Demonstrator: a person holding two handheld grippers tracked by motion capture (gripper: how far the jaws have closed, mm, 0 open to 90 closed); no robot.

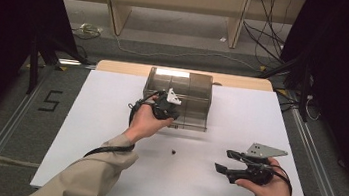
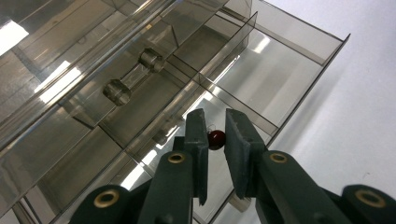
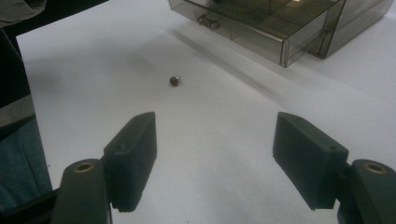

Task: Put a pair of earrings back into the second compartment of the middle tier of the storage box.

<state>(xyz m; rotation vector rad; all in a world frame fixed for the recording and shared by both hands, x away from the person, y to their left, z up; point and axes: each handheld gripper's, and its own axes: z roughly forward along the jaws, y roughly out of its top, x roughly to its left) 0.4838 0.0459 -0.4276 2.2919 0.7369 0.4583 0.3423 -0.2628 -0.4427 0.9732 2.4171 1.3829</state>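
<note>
A smoky clear plastic box [image 1: 180,82] stands at the back middle of the white table, its divided drawer [image 1: 192,119] pulled out toward me. My left gripper [image 1: 172,115] hangs over the drawer's front left part. In the left gripper view its jaws [image 2: 215,117] stand close together, shut on a small dark red bead [image 2: 216,139] above a drawer compartment [image 2: 280,79]. A second dark bead [image 1: 174,152] lies loose on the table in front of the drawer. My right gripper [image 1: 224,161] rests low at the front right, open and holding nothing, with that bead [image 3: 174,80] ahead of its jaws [image 3: 215,120].
The drawer [image 3: 261,35] has several compartments and a clear bar handle [image 2: 133,77]. White tabletop [image 1: 109,120] spreads left and right of the box. The left sleeve crosses the front left. Dark curtains, shelving and cables lie beyond the table.
</note>
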